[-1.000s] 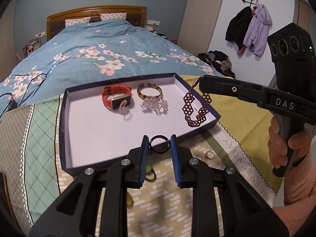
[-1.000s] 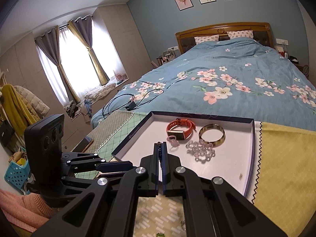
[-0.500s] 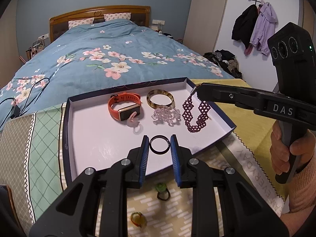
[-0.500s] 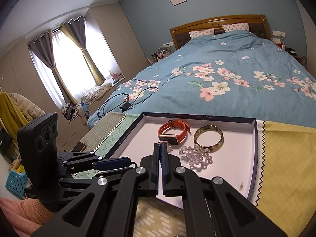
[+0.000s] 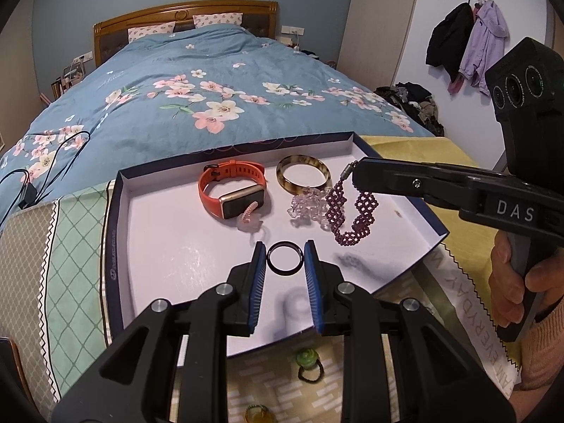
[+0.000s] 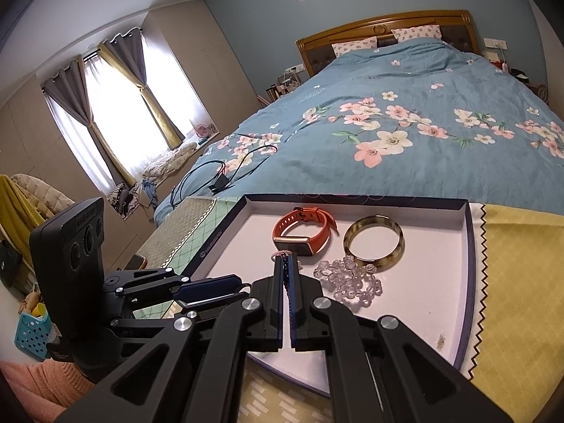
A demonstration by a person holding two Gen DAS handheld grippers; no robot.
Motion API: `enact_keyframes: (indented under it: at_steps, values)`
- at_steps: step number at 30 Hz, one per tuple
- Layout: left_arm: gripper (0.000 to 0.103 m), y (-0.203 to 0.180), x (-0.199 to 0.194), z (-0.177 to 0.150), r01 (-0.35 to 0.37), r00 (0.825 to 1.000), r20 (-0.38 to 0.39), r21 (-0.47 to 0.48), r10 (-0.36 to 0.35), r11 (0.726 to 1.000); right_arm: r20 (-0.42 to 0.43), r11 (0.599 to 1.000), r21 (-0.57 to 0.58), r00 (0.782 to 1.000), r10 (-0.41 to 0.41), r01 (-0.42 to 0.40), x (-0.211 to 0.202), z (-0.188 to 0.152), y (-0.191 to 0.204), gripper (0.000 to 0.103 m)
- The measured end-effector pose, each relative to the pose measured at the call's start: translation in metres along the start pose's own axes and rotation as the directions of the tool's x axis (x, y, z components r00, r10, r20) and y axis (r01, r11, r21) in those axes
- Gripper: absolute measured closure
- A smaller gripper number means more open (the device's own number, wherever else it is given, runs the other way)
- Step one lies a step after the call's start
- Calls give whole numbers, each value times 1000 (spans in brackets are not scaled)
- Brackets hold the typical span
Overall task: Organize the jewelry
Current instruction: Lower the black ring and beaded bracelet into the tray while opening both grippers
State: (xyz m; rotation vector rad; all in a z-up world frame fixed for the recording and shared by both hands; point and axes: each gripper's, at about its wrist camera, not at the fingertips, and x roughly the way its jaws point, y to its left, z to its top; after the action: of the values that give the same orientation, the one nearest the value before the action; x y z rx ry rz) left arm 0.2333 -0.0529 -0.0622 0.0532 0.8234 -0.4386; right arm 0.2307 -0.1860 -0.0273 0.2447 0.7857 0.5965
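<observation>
My left gripper [image 5: 284, 259] is shut on a black ring [image 5: 284, 263] and holds it above the white tray [image 5: 169, 253]. My right gripper [image 6: 286, 268] is shut on a purple beaded bracelet [image 5: 349, 211], which hangs over the tray's right part; in the right wrist view only a thin strip of it shows between the pads. In the tray lie an orange watch [image 5: 231, 190], a tortoiseshell bangle [image 5: 303, 174], a clear bead bracelet [image 5: 308, 206] and a small pink ring [image 5: 248, 216]. The right gripper's body [image 5: 458, 190] reaches in from the right.
A green ring [image 5: 306, 361] and a yellow ring [image 5: 259, 414] lie on the patterned cloth in front of the tray. The tray sits at the foot of a blue flowered bed [image 5: 211, 98]. A black cable [image 6: 218, 172] lies on the bed at the left.
Both grippers have moved forward over the tray. The black ring now hangs above the tray floor, and the purple bracelet has moved further in toward the clear beads.
</observation>
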Motion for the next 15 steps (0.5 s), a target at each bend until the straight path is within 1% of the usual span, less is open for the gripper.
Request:
enact_keyframes:
  at_steps: [8,15]
  values:
    - [81,3,15,5,-10,1000,-18,-5,10,1000,-7,1000,28,1000,11,-11,9,2,-6,102]
    - [81,9,31,7,-19,999,-49,-29,17,999,-25,997,71,1000,10,-8,22,2,-18,102]
